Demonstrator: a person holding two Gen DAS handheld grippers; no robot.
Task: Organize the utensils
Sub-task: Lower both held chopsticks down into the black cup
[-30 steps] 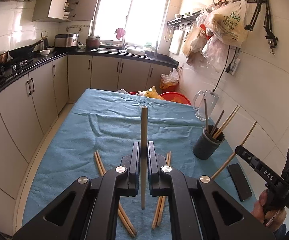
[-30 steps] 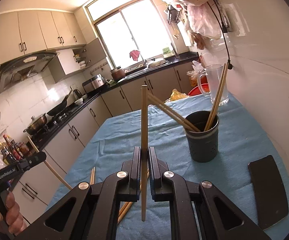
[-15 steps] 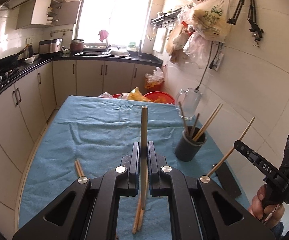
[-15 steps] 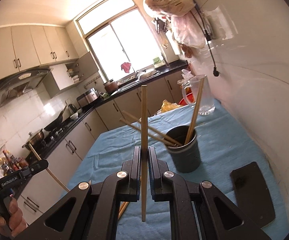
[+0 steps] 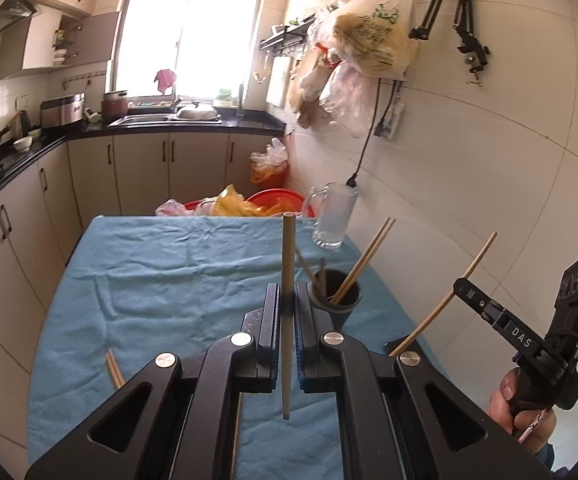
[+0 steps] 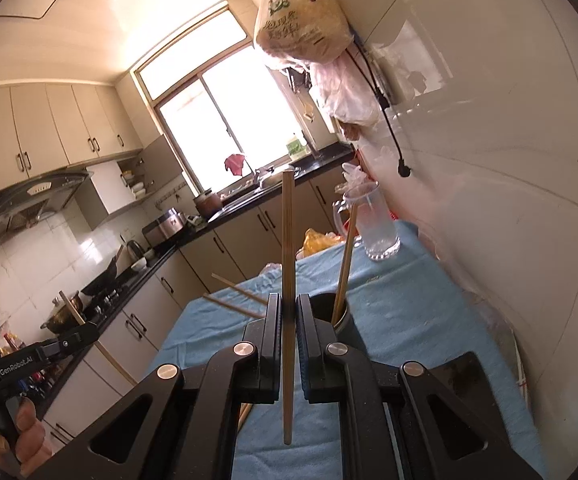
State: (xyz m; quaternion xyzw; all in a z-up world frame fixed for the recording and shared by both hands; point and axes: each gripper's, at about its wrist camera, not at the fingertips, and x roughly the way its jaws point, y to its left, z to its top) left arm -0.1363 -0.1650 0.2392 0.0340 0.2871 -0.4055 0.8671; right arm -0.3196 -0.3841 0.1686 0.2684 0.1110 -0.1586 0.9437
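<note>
My left gripper (image 5: 287, 304) is shut on a wooden chopstick (image 5: 287, 264) held upright above the blue cloth (image 5: 161, 280). The dark holder cup (image 5: 339, 304) with several chopsticks stands just right of its tips. My right gripper (image 6: 287, 312) is shut on another chopstick (image 6: 287, 240), close behind the cup (image 6: 343, 320). The right gripper also shows in the left wrist view (image 5: 461, 286), holding its chopstick (image 5: 449, 296) slanted. The left gripper shows at the left of the right wrist view (image 6: 89, 330). Loose chopsticks (image 5: 113, 372) lie on the cloth.
A glass mug (image 5: 335, 216) stands at the table's far right corner by the tiled wall. A black phone (image 6: 469, 384) lies on the cloth near the wall. A red basin with bags (image 5: 273, 204) sits beyond the table. Cabinets (image 5: 17, 232) run along the left.
Both grippers have moved toward the cup, which now sits close to each pair of fingertips. The right view has tilted upward. Both chopsticks stay gripped.
</note>
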